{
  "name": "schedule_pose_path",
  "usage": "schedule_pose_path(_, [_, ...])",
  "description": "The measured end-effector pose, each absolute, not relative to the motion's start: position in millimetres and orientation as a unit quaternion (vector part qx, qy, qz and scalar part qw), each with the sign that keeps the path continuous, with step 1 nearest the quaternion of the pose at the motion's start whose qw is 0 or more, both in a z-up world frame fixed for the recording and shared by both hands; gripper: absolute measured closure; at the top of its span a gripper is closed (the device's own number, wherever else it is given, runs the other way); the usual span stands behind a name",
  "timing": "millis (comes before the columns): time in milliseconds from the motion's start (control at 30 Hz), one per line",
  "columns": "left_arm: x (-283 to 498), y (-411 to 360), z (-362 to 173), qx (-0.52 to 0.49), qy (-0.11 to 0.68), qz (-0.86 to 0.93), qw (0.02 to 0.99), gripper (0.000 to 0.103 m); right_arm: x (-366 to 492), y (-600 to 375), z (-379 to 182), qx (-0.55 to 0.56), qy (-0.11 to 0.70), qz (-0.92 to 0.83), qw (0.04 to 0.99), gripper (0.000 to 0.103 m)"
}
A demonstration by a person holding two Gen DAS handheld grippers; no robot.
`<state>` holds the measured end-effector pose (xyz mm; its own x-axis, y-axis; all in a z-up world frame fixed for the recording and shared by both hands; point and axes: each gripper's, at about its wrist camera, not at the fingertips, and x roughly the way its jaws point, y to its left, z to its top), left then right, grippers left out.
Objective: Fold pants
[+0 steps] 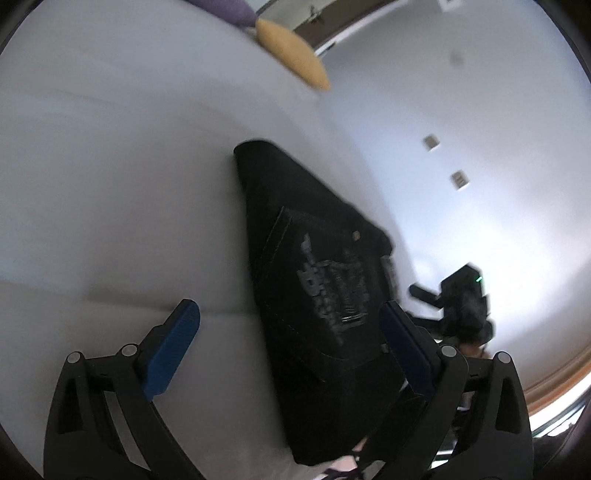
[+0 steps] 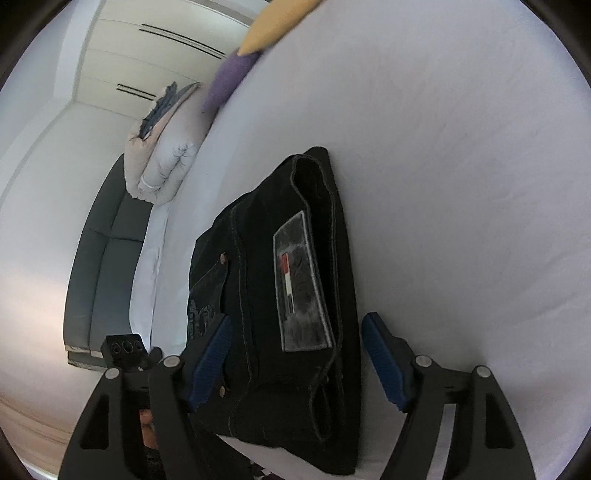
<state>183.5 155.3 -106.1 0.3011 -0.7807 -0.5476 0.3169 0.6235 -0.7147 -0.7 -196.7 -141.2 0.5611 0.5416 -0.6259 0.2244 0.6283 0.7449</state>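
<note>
Left wrist view. The left hand-held gripper (image 1: 290,354), black-framed with blue ribbed pads, stood wide open and held nothing. The folded black denim pants (image 1: 317,280) lay on the white bed sheet (image 1: 110,184) directly ahead of it, stretching forward from between the two fingers; the right pad overlapped the near right edge of the fabric, though contact could not be judged, while the left pad was clear of the fabric over bare sheet. A back pocket with grey embroidery (image 1: 332,291) faced upward. Far ahead, at the bed's edge, were a yellow oval cushion (image 1: 291,51) and a purple cushion (image 1: 229,9). To the right, beyond the pants, the right hand-held gripper (image 1: 458,306) appeared as a blurred black shape.

Right wrist view. The right hand-held gripper (image 2: 295,360) was likewise spread open and empty, its fingers straddling the waistband end of the pants (image 2: 266,295), which lay flat on the bed sheet (image 2: 461,166). A grey rectangular waistband patch with a red and white stripe (image 2: 301,284) faced up, just ahead of the gap between the fingers. Far ahead to the left a rolled white duvet (image 2: 162,162) lay at the bed's edge, with the purple cushion (image 2: 229,81) and yellow cushion (image 2: 273,26) beyond it.
</note>
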Motion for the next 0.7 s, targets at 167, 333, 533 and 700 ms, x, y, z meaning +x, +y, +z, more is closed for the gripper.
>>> schedule_pose_path(167, [199,109,-101,-0.202,0.504,-0.352,0.762,0.006,14,-194,-146,0.416,0.469,0.109,0.771,0.031])
schedule_pose_path(333, [200,80,-99,-0.139,0.528,-0.326,0.772,0.052,29,-191,-154,0.411,0.483,0.110,0.766,0.067])
schedule_pose_path(533, [188,61,-83,-0.074,0.515,-0.297,0.800,0.068,28,-181,-147,0.373,0.469,0.108,0.794,0.081])
schedule_pose_path(700, [179,55,-60,-0.036,0.492,-0.290,0.820,0.076,27,-171,-121,0.322,0.456,0.103,0.823,0.084])
